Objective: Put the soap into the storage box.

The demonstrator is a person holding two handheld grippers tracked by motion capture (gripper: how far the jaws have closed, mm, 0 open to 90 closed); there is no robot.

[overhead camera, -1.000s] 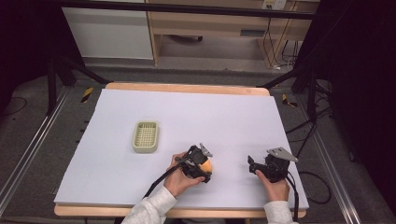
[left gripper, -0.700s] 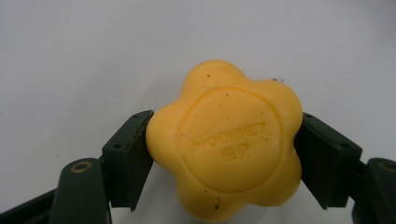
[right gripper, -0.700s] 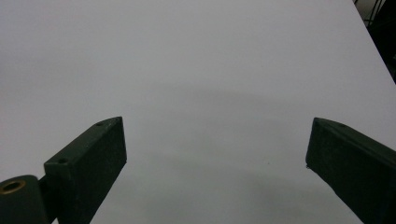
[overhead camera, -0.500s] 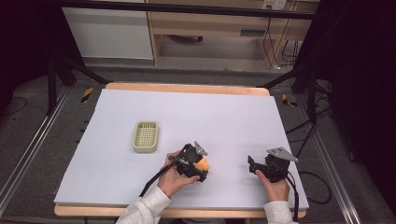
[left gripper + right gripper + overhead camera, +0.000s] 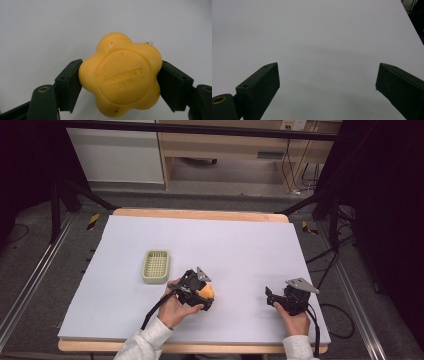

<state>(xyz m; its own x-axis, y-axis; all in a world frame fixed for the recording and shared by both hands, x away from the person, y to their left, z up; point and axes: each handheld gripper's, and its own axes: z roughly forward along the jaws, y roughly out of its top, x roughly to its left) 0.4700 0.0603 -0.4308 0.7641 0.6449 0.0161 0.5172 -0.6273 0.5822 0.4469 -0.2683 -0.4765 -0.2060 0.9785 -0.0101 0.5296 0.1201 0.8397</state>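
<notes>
At the lower centre of the high view, the left claw (image 5: pixel 202 292) is clamped on a yellow flower-shaped soap (image 5: pixel 120 75), one jaw pressed against each side; the bar sits just over the white desk (image 5: pixel 240 245). At the lower right, the right claw (image 5: pixel 272 297) hangs idle with its jaws wide apart over bare desk. Just beyond the soap, toward the left, a pale green slatted soap dish (image 5: pixel 156 266) lies empty. The step in hand looks like carrying the soap to the dish; the next move calls for shifting up-left, centring over the dish, lowering, then letting go.
</notes>
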